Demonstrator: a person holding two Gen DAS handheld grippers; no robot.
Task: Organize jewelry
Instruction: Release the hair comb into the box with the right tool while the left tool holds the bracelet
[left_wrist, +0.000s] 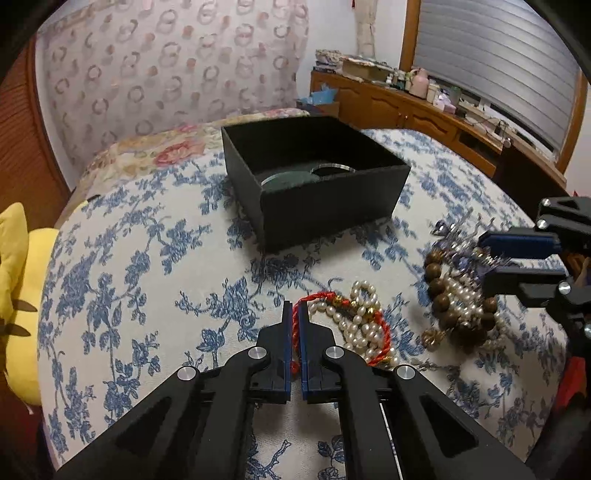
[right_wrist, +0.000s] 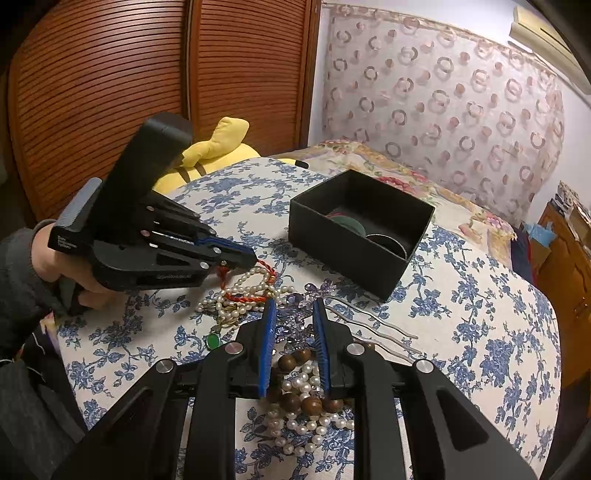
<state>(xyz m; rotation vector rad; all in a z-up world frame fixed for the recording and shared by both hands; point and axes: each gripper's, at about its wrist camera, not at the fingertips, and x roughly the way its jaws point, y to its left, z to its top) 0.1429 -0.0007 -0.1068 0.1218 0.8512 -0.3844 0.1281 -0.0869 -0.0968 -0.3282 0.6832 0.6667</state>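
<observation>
White lettering on the left gripper (right_wrist: 255, 263) body is too blurred to read. It is clenched on the red cord bracelet (left_wrist: 380, 325), tangled among pearl strands (left_wrist: 360, 325). Right gripper (right_wrist: 295, 317) grasps the purple beaded hairpin (right_wrist: 295, 325); black box (left_wrist: 332, 192) sits farther off

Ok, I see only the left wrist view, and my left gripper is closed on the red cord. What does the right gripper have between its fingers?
Observer: The right gripper looks closed on a purple beaded hairpin.
Operator: Does it hold the whole hairpin?
Observer: No, only the beaded end; the two metal prongs stick out to the right of its fingers.
Operator: Is there something near the pearls that I cannot see?
Observer: Yes, a green pendant lies at the near edge of the pearls.
</observation>
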